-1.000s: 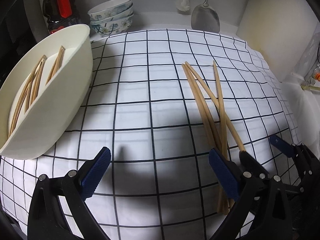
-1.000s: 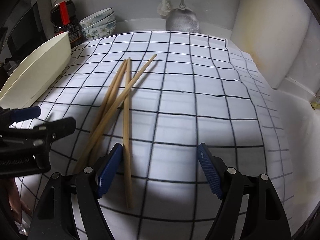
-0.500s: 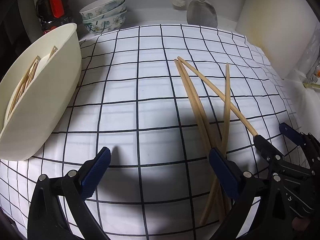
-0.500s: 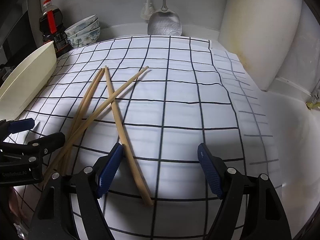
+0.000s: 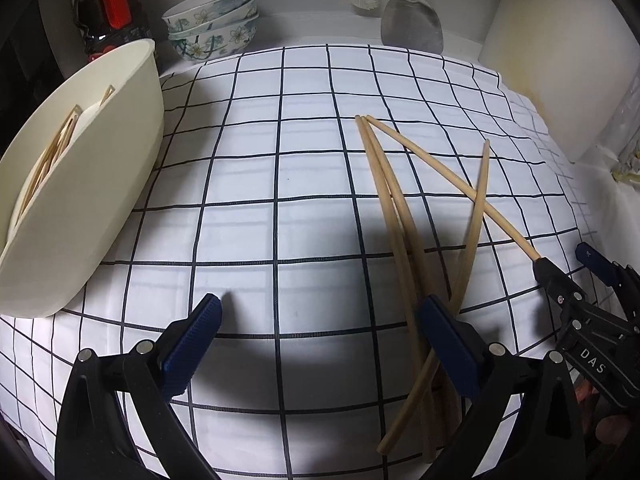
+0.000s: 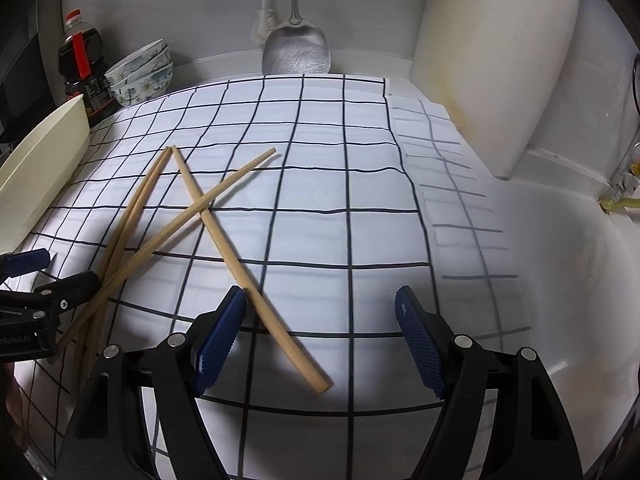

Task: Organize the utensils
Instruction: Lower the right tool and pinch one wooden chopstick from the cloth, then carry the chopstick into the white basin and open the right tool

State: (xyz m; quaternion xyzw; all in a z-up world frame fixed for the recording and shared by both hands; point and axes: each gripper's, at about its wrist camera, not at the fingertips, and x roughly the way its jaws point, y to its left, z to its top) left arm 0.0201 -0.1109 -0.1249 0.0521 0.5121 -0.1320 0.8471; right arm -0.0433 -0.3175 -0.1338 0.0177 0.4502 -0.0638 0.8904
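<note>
Left wrist view looks down on a tabletop covered by a white cloth with a black grid (image 5: pixel 280 200). The left tool (image 5: pixel 316 340) hangs above the cloth with its blue-padded jaws spread wide and nothing between them. Four wooden chopsticks (image 5: pixel 392 208) lie loose on the cloth to its right; two run side by side, and the other two cross each other further right. The near ends of the pair pass under the left tool's right finger (image 5: pixel 448 340). At the left edge a cream tray (image 5: pixel 100 208) sits tilted on the cloth, with more chopsticks (image 5: pixel 56 148) lying inside it.

From the right wrist view, the right tool (image 6: pixel 320 340) is also released, jaws wide apart. One chopstick (image 6: pixel 248 272) of the crossed pair lies slanting between its fingers, its shaft just beside the left pad (image 6: pixel 218 340); whether they touch I cannot tell. Behind the cloth stand stacked floral bowls (image 6: pixel 142 72), a dark sauce bottle (image 6: pixel 82 72) and a metal spatula (image 6: pixel 296 54).
</note>
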